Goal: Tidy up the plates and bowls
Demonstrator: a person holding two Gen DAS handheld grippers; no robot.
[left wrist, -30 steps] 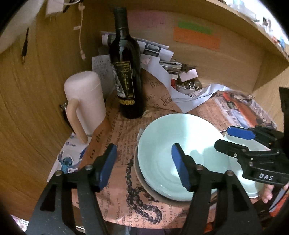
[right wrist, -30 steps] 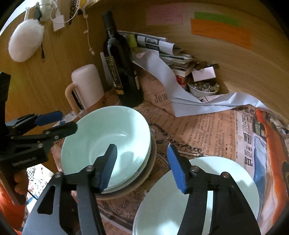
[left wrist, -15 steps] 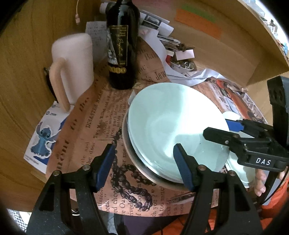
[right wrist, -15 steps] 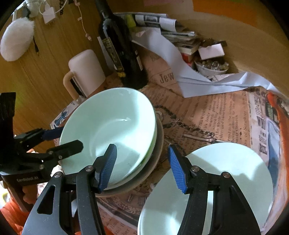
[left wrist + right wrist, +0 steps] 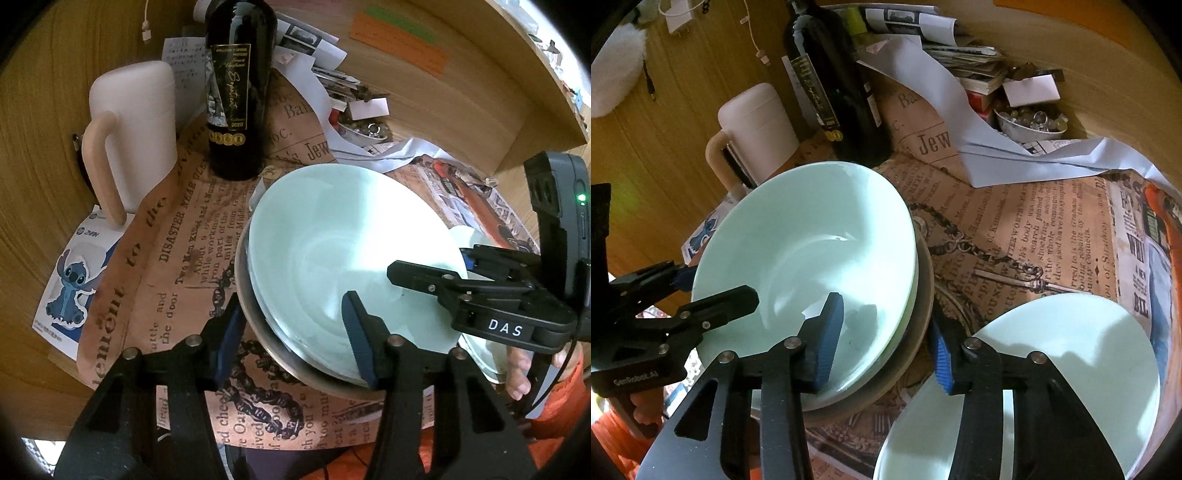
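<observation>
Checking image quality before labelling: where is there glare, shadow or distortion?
Left wrist view: bright glare washes the mint bowl; fisheye bends the wooden wall. Right wrist view: the right gripper casts a shadow into the bowl; corners vignette black.

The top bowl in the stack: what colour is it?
Pale mint green; the top bowl shows best in the right wrist view.

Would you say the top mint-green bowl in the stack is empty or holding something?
Empty: the top bowl shows only bare glazed interior with shadows and glare in both views.
</observation>
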